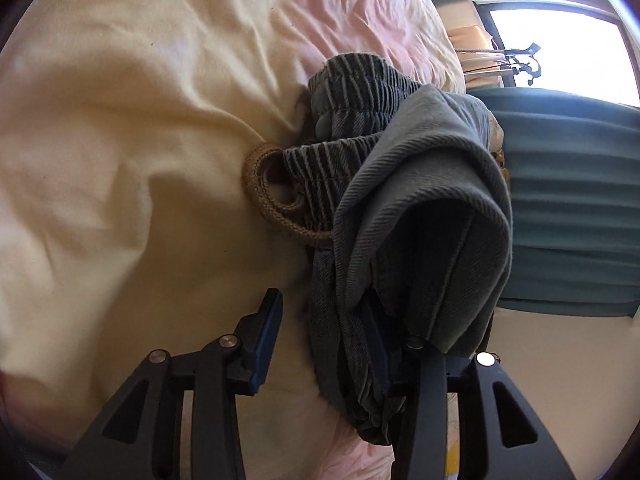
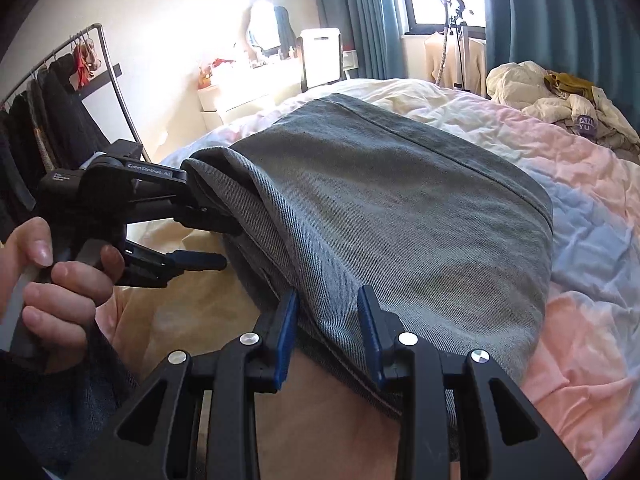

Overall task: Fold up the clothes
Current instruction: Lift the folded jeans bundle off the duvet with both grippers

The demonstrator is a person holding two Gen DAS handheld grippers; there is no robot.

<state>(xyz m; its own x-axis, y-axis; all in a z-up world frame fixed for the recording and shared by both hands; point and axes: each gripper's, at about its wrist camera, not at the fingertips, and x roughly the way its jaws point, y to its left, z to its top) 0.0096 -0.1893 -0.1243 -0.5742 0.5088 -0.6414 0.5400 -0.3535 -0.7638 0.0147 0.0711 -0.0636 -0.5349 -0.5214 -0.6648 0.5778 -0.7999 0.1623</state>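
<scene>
Grey jeans point(image 2: 384, 216) lie folded across a bed point(image 2: 580, 264) spread with a pink and cream duvet, their near edge caught in the right gripper point(image 2: 328, 336), whose blue pads pinch the denim from either side. At left, a hand point(image 2: 60, 280) holds the left gripper point(image 2: 212, 240), its jaws parted: the upper finger is tucked into the fold of the jeans while the lower one hangs clear beneath, pressing on nothing. The left wrist view shows the same gripper point(image 1: 324, 344) with denim draped over one finger and the other standing free; whether that cloth merely rests on the finger is hard to judge. A ribbed waistband point(image 1: 344, 128) shows beyond. A clothes rail point(image 2: 60, 92), teal curtains point(image 2: 360, 12) and heaped bedding point(image 2: 552, 100) fill the room behind.
</scene>
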